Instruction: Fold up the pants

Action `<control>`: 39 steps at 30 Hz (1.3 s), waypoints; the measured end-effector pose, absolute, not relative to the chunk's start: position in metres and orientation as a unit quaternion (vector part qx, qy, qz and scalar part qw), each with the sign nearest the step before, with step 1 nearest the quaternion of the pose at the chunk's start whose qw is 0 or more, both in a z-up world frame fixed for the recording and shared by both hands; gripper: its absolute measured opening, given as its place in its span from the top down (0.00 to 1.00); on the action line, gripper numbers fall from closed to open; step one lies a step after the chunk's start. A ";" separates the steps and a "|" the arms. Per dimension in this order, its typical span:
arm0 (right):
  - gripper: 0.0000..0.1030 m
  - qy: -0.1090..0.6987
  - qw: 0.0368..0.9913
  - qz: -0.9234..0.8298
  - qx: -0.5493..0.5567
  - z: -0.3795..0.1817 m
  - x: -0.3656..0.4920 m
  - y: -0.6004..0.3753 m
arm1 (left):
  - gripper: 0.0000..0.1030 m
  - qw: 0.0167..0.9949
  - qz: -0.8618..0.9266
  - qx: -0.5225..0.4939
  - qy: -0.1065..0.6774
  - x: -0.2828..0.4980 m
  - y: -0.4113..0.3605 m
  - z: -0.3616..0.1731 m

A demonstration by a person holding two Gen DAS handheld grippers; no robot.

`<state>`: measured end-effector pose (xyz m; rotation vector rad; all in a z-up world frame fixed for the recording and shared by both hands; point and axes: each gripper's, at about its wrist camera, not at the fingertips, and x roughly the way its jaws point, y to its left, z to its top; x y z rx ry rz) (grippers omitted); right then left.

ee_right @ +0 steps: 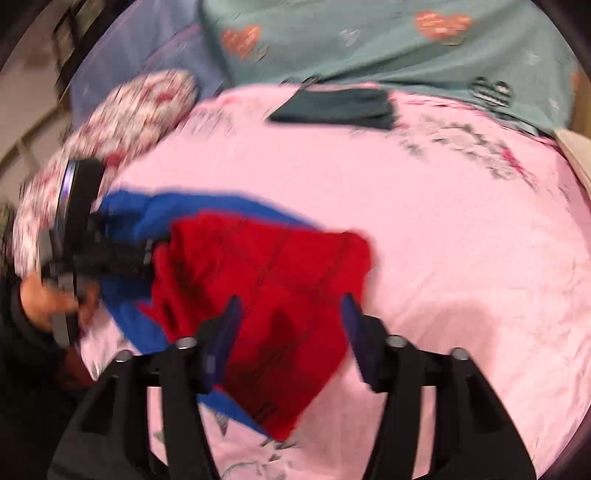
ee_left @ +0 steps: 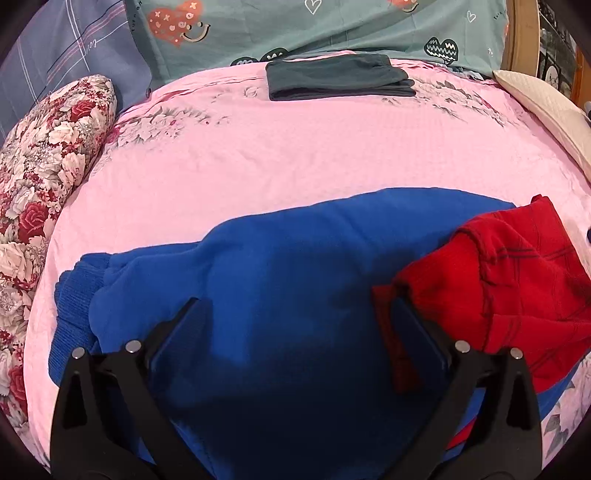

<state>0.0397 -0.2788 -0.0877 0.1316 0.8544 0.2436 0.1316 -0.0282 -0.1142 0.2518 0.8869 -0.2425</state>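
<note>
Blue pants (ee_left: 288, 266) lie across the pink bedsheet (ee_left: 295, 147), ribbed cuff at the left. A crumpled red garment (ee_left: 517, 273) rests on their right end; both show in the blurred right wrist view, the red garment (ee_right: 273, 280) over the blue pants (ee_right: 155, 214). My left gripper (ee_left: 299, 306) is open, just above the blue pants, jaws wide. My right gripper (ee_right: 291, 306) is open over the red garment. The left gripper also shows in the right wrist view (ee_right: 110, 254).
A folded dark grey garment (ee_left: 336, 77) lies at the far side of the bed. A floral pillow (ee_left: 44, 177) lies at the left, a teal heart-print pillow (ee_left: 332, 26) at the back, and a cream cushion (ee_left: 546, 107) at the right.
</note>
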 end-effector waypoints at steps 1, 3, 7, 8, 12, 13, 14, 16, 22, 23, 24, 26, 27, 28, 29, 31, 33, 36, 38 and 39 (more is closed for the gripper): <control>0.28 0.421 0.897 0.104 0.090 -0.093 0.044 -0.291 | 0.02 0.889 -0.116 0.122 0.426 0.131 -0.028 -0.114; 0.27 0.454 0.873 0.101 0.148 -0.109 0.056 -0.310 | 0.02 0.890 -0.113 0.123 0.425 0.130 -0.029 -0.114; 0.73 0.476 0.844 0.168 0.183 -0.135 0.068 -0.292 | 0.02 0.890 -0.110 0.120 0.425 0.130 -0.028 -0.115; 0.86 0.471 0.850 0.173 0.161 -0.132 0.068 -0.282 | 0.02 0.890 -0.109 0.118 0.426 0.130 -0.028 -0.115; 0.91 0.417 0.885 0.178 0.106 -0.099 0.080 -0.273 | 0.02 0.892 -0.098 0.104 0.429 0.132 -0.029 -0.113; 0.91 0.403 0.893 0.173 0.100 -0.088 0.084 -0.286 | 0.02 0.893 -0.096 0.100 0.429 0.133 -0.031 -0.113; 0.91 0.397 0.897 0.172 0.090 -0.076 0.088 -0.290 | 0.02 0.893 -0.098 0.094 0.430 0.135 -0.036 -0.112; 0.91 0.386 0.907 0.155 0.061 -0.061 0.095 -0.303 | 0.02 0.893 -0.104 0.088 0.430 0.139 -0.052 -0.110; 0.86 0.480 0.872 0.092 0.017 -0.123 0.121 -0.330 | 0.02 0.894 -0.102 0.107 0.423 0.147 -0.083 -0.114; 0.78 0.492 0.866 0.088 0.014 -0.137 0.119 -0.331 | 0.02 0.893 -0.106 0.103 0.426 0.147 -0.081 -0.114; 0.72 0.477 0.875 0.084 0.018 -0.138 0.114 -0.336 | 0.02 0.892 -0.106 0.104 0.427 0.146 -0.080 -0.114; 0.71 0.461 0.884 0.070 0.025 -0.126 0.104 -0.340 | 0.02 0.892 -0.110 0.095 0.429 0.141 -0.072 -0.112; 0.71 0.445 0.893 0.063 0.021 -0.115 0.099 -0.339 | 0.02 0.892 -0.112 0.093 0.428 0.138 -0.069 -0.110; 0.70 0.420 0.906 0.054 0.006 -0.100 0.091 -0.335 | 0.02 0.893 -0.114 0.091 0.426 0.132 -0.064 -0.107; 0.68 0.400 0.915 0.052 -0.005 -0.089 0.085 -0.328 | 0.02 0.895 -0.116 0.088 0.422 0.124 -0.057 -0.104; 0.66 0.376 0.921 0.104 -0.004 -0.072 0.072 -0.306 | 0.02 0.900 -0.121 0.073 0.413 0.108 -0.040 -0.096; 0.66 0.393 0.908 0.143 -0.026 -0.078 0.071 -0.281 | 0.02 0.906 -0.116 0.055 0.402 0.089 -0.016 -0.087; 0.65 0.483 0.860 0.152 -0.070 -0.129 0.081 -0.250 | 0.02 0.914 -0.097 0.026 0.393 0.065 0.028 -0.077; 0.65 0.465 0.870 0.141 -0.087 -0.125 0.077 -0.245 | 0.02 0.917 -0.080 0.007 0.391 0.052 0.058 -0.073; 0.65 0.454 0.877 0.135 -0.083 -0.116 0.075 -0.245 | 0.02 0.917 -0.074 0.000 0.392 0.048 0.069 -0.073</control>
